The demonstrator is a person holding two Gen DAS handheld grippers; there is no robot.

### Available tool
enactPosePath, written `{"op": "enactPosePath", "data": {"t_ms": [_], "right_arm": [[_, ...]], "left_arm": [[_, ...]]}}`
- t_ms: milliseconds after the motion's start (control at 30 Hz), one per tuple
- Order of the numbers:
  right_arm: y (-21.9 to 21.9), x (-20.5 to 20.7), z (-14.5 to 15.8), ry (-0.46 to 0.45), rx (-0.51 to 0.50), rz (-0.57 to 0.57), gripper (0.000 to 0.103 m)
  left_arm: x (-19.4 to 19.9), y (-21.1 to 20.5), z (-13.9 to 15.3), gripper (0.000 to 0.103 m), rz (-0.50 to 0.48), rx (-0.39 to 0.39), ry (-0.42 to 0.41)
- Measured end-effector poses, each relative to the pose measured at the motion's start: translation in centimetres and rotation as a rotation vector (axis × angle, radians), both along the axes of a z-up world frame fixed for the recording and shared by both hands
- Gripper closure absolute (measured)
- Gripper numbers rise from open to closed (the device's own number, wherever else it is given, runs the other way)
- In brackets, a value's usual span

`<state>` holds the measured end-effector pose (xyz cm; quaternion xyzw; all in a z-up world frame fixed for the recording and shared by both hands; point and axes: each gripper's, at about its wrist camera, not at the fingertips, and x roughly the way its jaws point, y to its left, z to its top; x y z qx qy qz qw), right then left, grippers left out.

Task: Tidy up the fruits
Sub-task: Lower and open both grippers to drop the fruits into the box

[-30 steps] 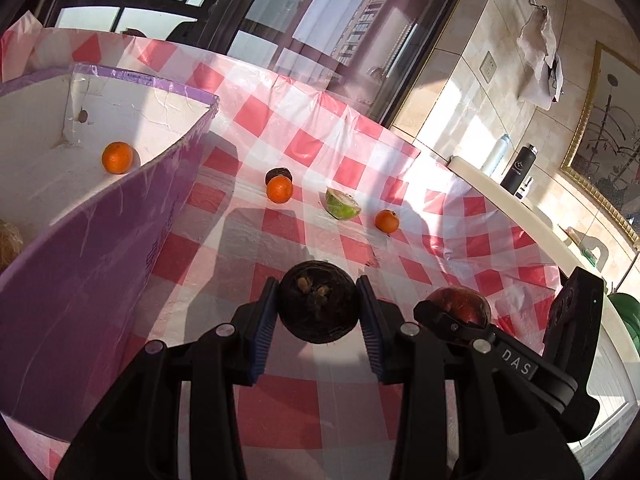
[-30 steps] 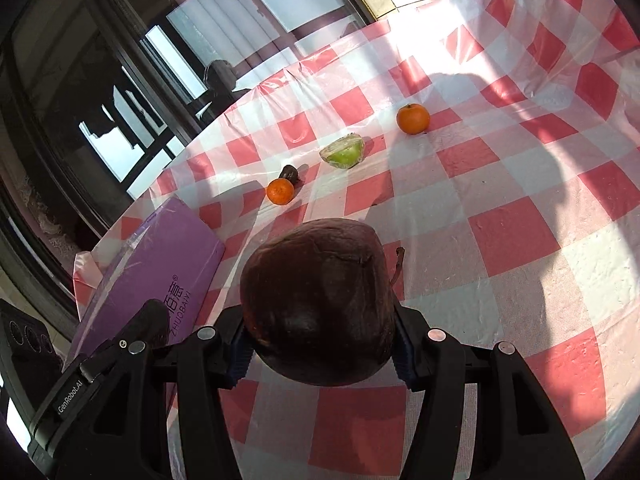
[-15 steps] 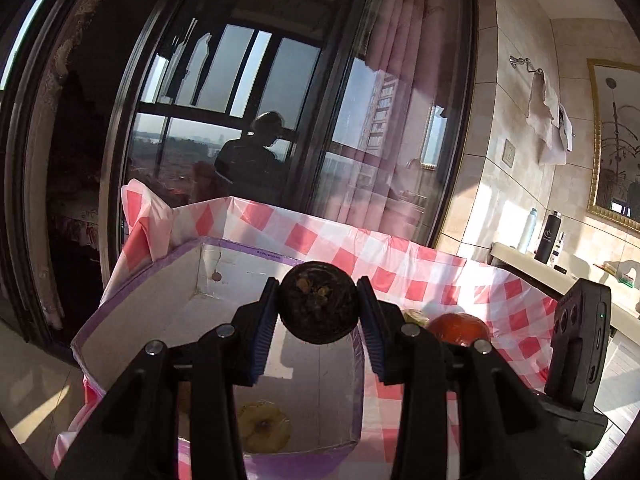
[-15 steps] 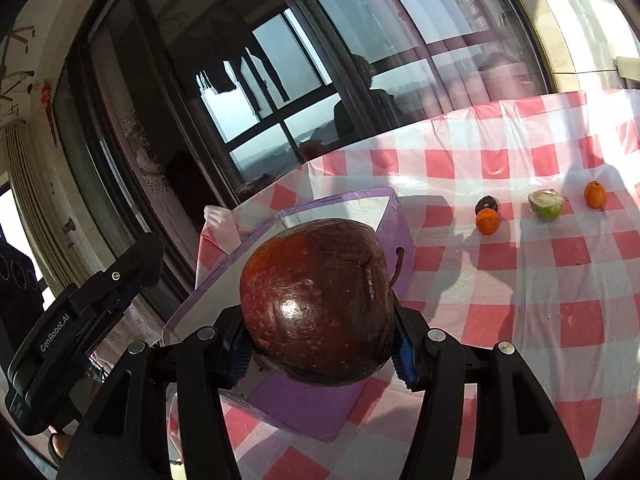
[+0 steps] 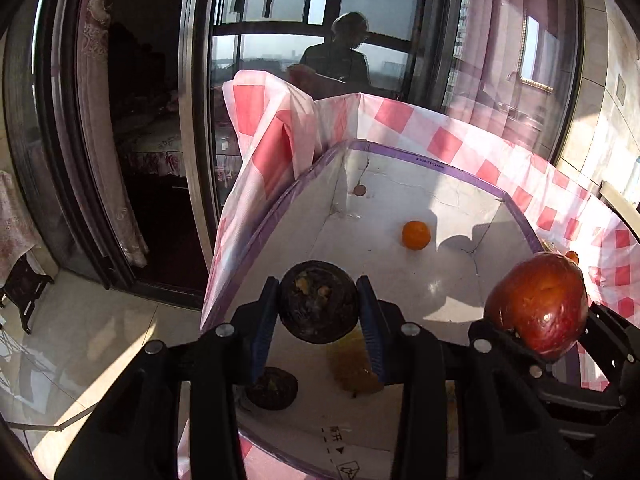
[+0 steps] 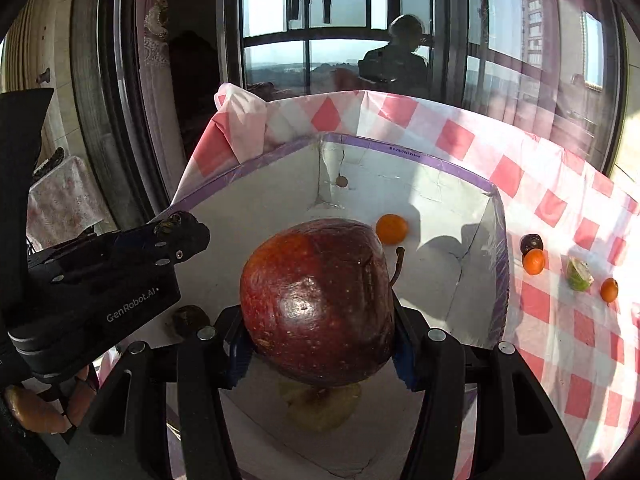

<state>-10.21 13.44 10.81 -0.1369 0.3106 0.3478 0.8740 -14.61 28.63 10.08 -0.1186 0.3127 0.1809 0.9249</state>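
My left gripper is shut on a small dark round fruit and holds it above the open purple-rimmed white box. My right gripper is shut on a large dark red apple, also over the box; the apple shows at the right of the left wrist view. Inside the box lie an orange, a dark fruit and a yellowish fruit.
On the red-and-white checked cloth right of the box lie a dark fruit, two oranges and a green cut fruit. Dark glass doors stand behind the table; the floor drops off at the left.
Both grippers, each still holding its fruit, have moved left from over the cloth to above the box and now look down into it.
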Motion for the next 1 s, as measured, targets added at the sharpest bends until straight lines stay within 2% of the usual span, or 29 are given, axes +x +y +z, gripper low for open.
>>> {"op": "enactPosePath", "data": {"t_ms": [33, 67, 133, 233, 367, 433, 500, 700, 800, 1000], "right_arm": [[0.6, 0.2, -0.7, 0.007, -0.046, 0.002, 0.047], [1.0, 0.7, -1.4, 0.027, -0.081, 0.002, 0.047], [1.2, 1.1, -1.7, 0.058, -0.098, 0.012, 0.048], [1.9, 1.2, -2.1, 0.054, -0.191, 0.001, 0.048], [1.0, 1.4, -2.2, 0.079, -0.172, -0.057, 0.048], [1.0, 1.3, -2.4, 0.054, -0.197, -0.085, 0.048], [1.7, 1.0, -2.6, 0.026, -0.254, -0.1, 0.047], [2.3, 1.6, -3.2, 0.064, -0.353, -0.089, 0.044], [1.9, 1.8, -3.1, 0.074, -0.345, -0.111, 0.042], [1.5, 1.9, -2.9, 0.027, -0.34, -0.127, 0.039]], "left_arm": [[0.3, 0.1, -0.5, 0.064, -0.003, 0.002, 0.022], [0.5, -0.2, -0.8, 0.064, 0.003, 0.046, 0.035], [0.9, -0.8, -1.2, 0.063, -0.008, 0.105, 0.068], [1.4, -1.4, -1.5, 0.063, -0.023, 0.162, 0.1], [1.0, -2.1, -1.2, 0.063, -0.103, 0.175, 0.078], [1.1, -2.8, -1.5, 0.063, -0.139, 0.197, 0.083], [1.7, -3.2, -2.3, 0.064, -0.174, 0.221, 0.127], [2.8, -3.0, -2.8, 0.062, -0.245, 0.197, 0.231], [2.9, -2.8, -2.9, 0.054, -0.239, 0.189, 0.251], [3.2, -2.9, -3.1, 0.047, -0.224, 0.184, 0.256]]}}
